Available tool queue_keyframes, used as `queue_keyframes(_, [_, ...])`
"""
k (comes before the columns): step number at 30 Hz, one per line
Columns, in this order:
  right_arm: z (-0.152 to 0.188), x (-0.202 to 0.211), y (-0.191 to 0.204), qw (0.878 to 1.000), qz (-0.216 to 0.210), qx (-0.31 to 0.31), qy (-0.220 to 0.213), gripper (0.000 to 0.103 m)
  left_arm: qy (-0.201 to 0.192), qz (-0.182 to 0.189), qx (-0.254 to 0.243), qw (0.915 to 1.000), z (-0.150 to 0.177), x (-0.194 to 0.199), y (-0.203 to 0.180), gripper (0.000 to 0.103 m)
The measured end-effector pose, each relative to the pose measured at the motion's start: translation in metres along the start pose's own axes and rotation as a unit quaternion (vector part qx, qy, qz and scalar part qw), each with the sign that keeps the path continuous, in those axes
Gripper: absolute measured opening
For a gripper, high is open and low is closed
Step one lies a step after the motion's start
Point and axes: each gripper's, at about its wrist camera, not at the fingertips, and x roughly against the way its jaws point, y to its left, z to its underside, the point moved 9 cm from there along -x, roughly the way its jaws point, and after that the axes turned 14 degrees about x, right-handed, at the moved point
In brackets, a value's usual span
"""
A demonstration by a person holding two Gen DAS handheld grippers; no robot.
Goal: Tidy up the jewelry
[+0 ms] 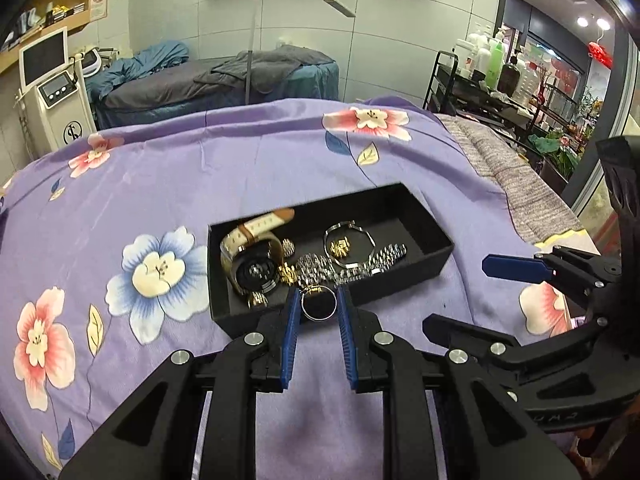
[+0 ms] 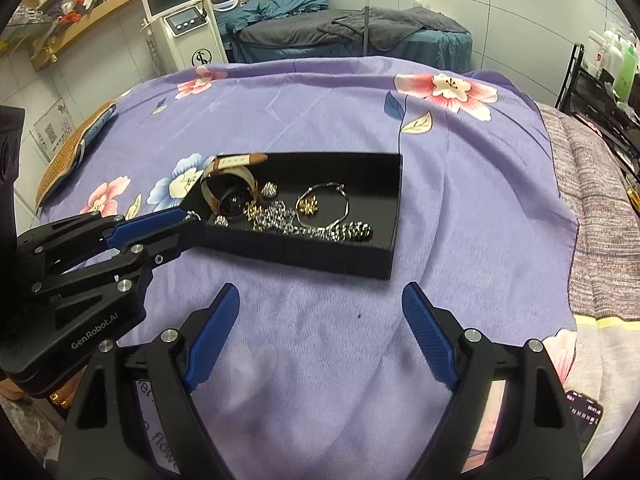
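Note:
A black tray [image 1: 434,248] sits on the purple flowered cloth and also shows in the right wrist view [image 2: 394,216]. It holds a cream-strap watch [image 1: 252,252], a thin bangle [image 1: 348,246], a metal link bracelet [image 1: 352,266] and small gold pieces. My left gripper [image 1: 319,300] is shut on a silver ring [image 1: 319,305], held at the tray's near edge. In the right wrist view the left gripper [image 2: 192,216] reaches the tray's left corner. My right gripper [image 2: 320,312] is open and empty, on the near side of the tray above bare cloth.
The purple flowered cloth [image 1: 200,160] covers the table. A grey knit cloth [image 2: 592,200] lies at the right. A phone [image 2: 584,412] lies at the lower right. A treatment bed [image 1: 224,80], a white machine [image 1: 56,92] and a bottle rack [image 1: 492,80] stand behind.

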Motion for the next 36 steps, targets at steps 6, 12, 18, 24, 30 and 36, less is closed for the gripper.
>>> queue_keyframes(6, [-0.007, -0.001, -0.003, 1.0, 0.005, -0.002, -0.002, 0.083, -0.013, -0.003, -0.003, 0.9999, -0.02, -0.004, 0.0, 0.019])
queue_keyframes(12, [-0.004, -0.004, -0.004, 1.0, 0.006, -0.002, 0.005, 0.083, -0.009, 0.0, -0.003, 1.0, -0.028, -0.015, -0.003, 0.019])
queue_keyframes(18, [-0.001, -0.006, -0.006, 1.0, 0.015, 0.004, 0.011, 0.083, -0.003, -0.005, -0.013, 0.9999, -0.029, -0.026, -0.006, 0.019])
queue_keyframes(24, [0.003, -0.009, -0.007, 1.0, 0.022, 0.006, 0.02, 0.083, -0.001, -0.012, -0.009, 0.9999, -0.028, -0.031, -0.003, 0.02])
queue_keyframes(30, [0.006, -0.01, -0.005, 0.999, 0.023, 0.009, 0.025, 0.083, -0.007, -0.013, -0.013, 0.9998, -0.029, -0.028, -0.001, 0.05])
queue_keyframes(36, [0.007, -0.01, -0.003, 0.999, 0.024, 0.015, 0.028, 0.083, -0.012, -0.019, -0.002, 0.9997, -0.031, -0.021, 0.004, 0.063])
